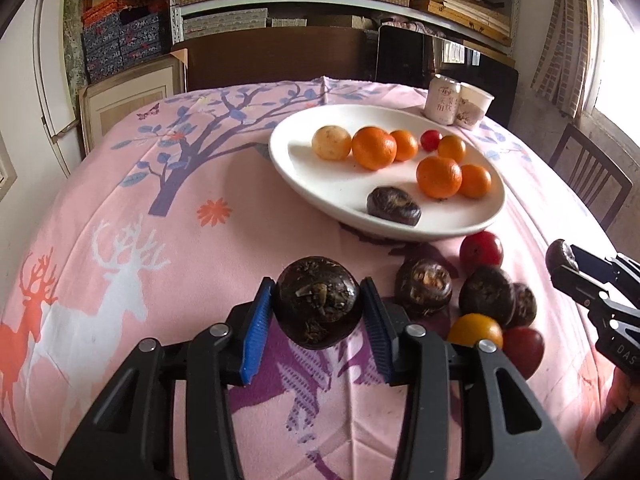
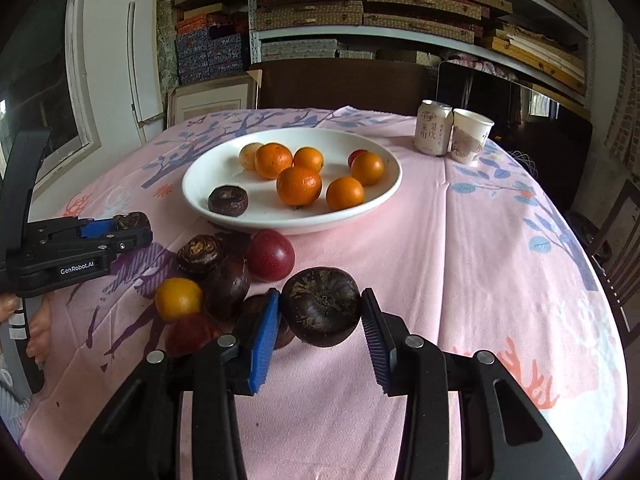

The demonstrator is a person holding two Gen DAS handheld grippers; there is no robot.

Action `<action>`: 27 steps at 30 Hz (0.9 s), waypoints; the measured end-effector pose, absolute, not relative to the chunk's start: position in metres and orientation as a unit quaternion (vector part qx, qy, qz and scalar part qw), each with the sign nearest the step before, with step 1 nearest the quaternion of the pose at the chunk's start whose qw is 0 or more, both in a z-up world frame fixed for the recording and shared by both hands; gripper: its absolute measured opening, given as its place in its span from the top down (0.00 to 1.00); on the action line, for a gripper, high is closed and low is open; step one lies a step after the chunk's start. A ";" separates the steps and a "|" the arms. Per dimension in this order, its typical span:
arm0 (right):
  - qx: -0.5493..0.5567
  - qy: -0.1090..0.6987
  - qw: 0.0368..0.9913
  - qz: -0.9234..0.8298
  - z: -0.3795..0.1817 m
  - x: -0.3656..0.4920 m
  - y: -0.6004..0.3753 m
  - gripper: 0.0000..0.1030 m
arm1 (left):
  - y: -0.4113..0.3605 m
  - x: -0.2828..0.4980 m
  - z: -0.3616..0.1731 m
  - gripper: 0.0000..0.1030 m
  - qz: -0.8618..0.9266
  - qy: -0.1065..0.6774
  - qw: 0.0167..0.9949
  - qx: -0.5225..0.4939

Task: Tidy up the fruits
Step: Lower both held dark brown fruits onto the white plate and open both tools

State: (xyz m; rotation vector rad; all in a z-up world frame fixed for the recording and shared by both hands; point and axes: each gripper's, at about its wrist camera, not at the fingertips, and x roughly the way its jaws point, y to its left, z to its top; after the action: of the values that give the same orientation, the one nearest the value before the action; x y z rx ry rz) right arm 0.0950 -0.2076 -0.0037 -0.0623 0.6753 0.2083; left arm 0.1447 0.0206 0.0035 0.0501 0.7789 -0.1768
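Water chestnuts fill both claws. The left gripper [image 1: 318,306] has its blue pads pressed on a dark chestnut [image 1: 319,302], held off the pink cloth [image 1: 120,208]; the right gripper [image 2: 320,314] clamps a second chestnut [image 2: 321,306] the same way, though its right pad looks barely in contact. Each fruit is squat and rounded, with its flat scarred face turned toward the camera and no long axis to speak of.

The move ahead likely turns on the plate [image 2: 384,196], which lies far of both claws, on the cloth past the loose pile. From the left claw it sits far and to the right; from the right claw it sits far and slightly left, so that hand seems to have the more direct reach. The two claws are well apart, with the pile between them.

The plate holds five oranges, a pale round fruit [image 1: 331,143], a small red fruit [image 1: 431,140] and one chestnut [image 1: 394,205] at its near edge, with bare room on its near-left part.

Still on the cloth, near of the plate, lie several chestnuts, two dark red fruits and a yellow-orange fruit [image 2: 179,299], bunched and touching.

A can [image 2: 434,128] and a paper cup [image 2: 472,134] stand touching at the far right.
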 end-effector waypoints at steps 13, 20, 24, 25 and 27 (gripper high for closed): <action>0.063 0.325 0.933 0.137 0.035 0.192 -0.201 0.56 | -0.022 0.222 0.034 0.55 -0.087 0.348 0.933 0.032; 0.109 0.329 0.927 0.140 0.015 0.203 -0.219 0.40 | -0.012 0.224 0.021 0.35 -0.089 0.361 0.928 0.027; 0.132 0.323 0.927 0.140 0.016 0.192 -0.230 0.37 | -0.010 0.209 0.021 0.33 -0.087 0.354 0.931 0.039; 0.135 0.323 0.927 0.137 0.015 0.189 -0.232 0.36 | -0.010 0.205 0.020 0.33 -0.089 0.354 0.930 0.043; 0.138 0.327 0.926 0.132 0.011 0.184 -0.237 0.36 | -0.011 0.196 0.016 0.33 -0.092 0.359 0.928 0.051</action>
State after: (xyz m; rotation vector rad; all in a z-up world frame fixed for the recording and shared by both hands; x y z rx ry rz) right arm 0.1843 -0.2371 0.0105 0.2841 0.6708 0.2698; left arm 0.1963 -0.0109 0.0158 0.1039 0.7355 -0.1880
